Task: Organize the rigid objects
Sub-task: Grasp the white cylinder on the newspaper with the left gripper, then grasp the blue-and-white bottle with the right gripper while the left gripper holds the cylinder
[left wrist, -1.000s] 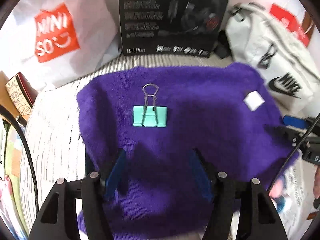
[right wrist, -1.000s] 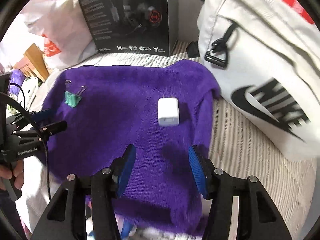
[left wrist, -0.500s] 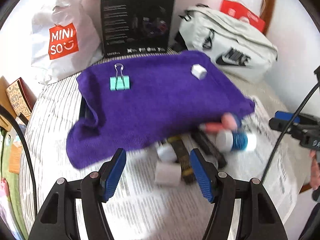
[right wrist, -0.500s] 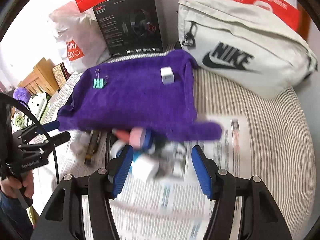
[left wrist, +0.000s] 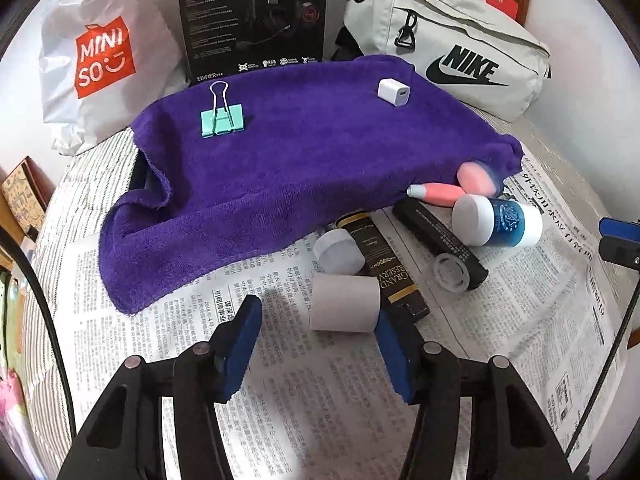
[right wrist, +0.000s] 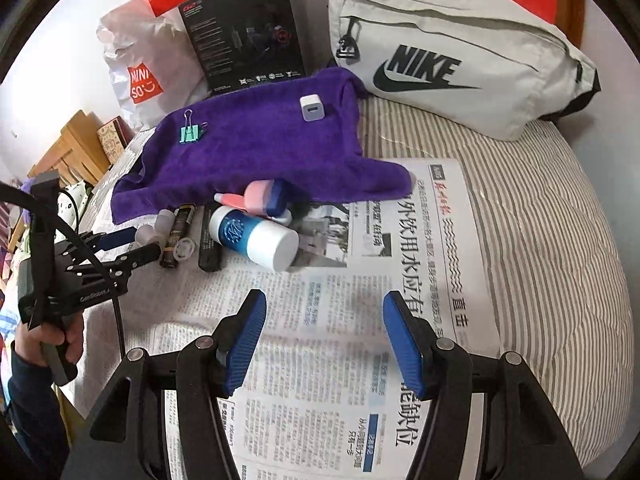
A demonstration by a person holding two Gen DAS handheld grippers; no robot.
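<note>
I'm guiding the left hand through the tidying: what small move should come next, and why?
Probably ease the left gripper forward around the grey cylinder and close. Its jaws have just been closing, nothing is between them yet, and the cylinder lies just ahead on the newspaper.

Open newspaper sheet (right wrist: 404, 264) ahead of the right gripper (right wrist: 324, 338) is unobstructed. To its left lies a crowded cluster: blue-and-white plastic bottle (right wrist: 256, 240), pink tube (left wrist: 438, 194), two black cylindrical tubes (left wrist: 440, 240), black-and-gold box (left wrist: 384, 268) and small grey cylinder (left wrist: 345, 309), the last just before the left gripper (left wrist: 318, 342). Purple fleece towel (left wrist: 288, 160) overhangs the cluster's far edge. Beyond it, black carton (left wrist: 256, 16), white shopping bag (left wrist: 104, 56) and grey waist bag (right wrist: 452, 56) close off the back.
</note>
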